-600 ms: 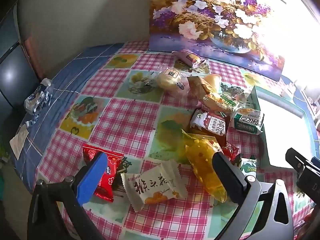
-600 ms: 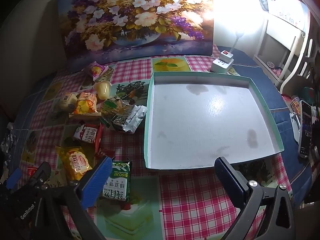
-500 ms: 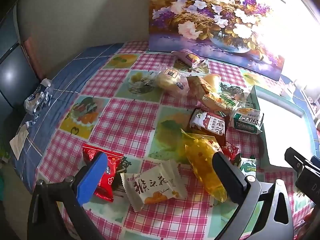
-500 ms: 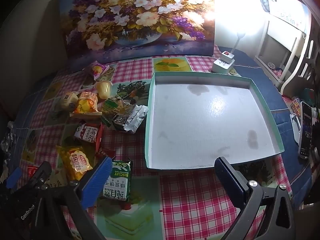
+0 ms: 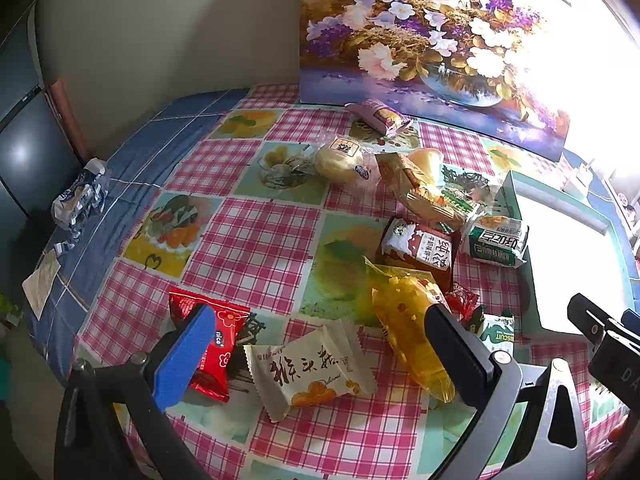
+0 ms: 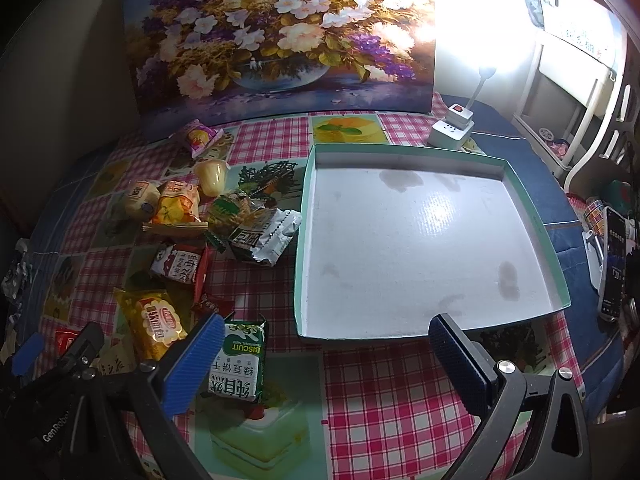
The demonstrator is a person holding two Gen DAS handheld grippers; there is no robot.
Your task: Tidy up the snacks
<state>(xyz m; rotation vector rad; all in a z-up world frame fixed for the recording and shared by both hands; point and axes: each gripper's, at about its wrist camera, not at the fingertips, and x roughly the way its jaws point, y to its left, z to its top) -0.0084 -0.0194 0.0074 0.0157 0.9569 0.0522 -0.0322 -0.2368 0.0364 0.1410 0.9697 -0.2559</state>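
Observation:
Several wrapped snacks lie scattered on the checked tablecloth. My left gripper (image 5: 316,344) hangs open over a cream packet (image 5: 310,368), with a red packet (image 5: 208,340) by its left finger and a yellow packet (image 5: 408,324) by its right finger. My right gripper (image 6: 324,356) is open too, above the front edge of a shallow white tray with a green rim (image 6: 424,248). A green biscuit packet (image 6: 240,360) lies beside its left finger. Nothing is held. The left gripper's body shows at the lower left of the right wrist view.
A flower painting (image 6: 280,36) leans on the wall behind the table. A white power strip with a lamp (image 6: 452,128) stands behind the tray. A phone (image 6: 614,260) and small items lie at the right edge. A crumpled wrapper (image 5: 78,200) sits at the table's left edge.
Both views have shifted very slightly; the snacks and tray lie as before and both grippers stay open.

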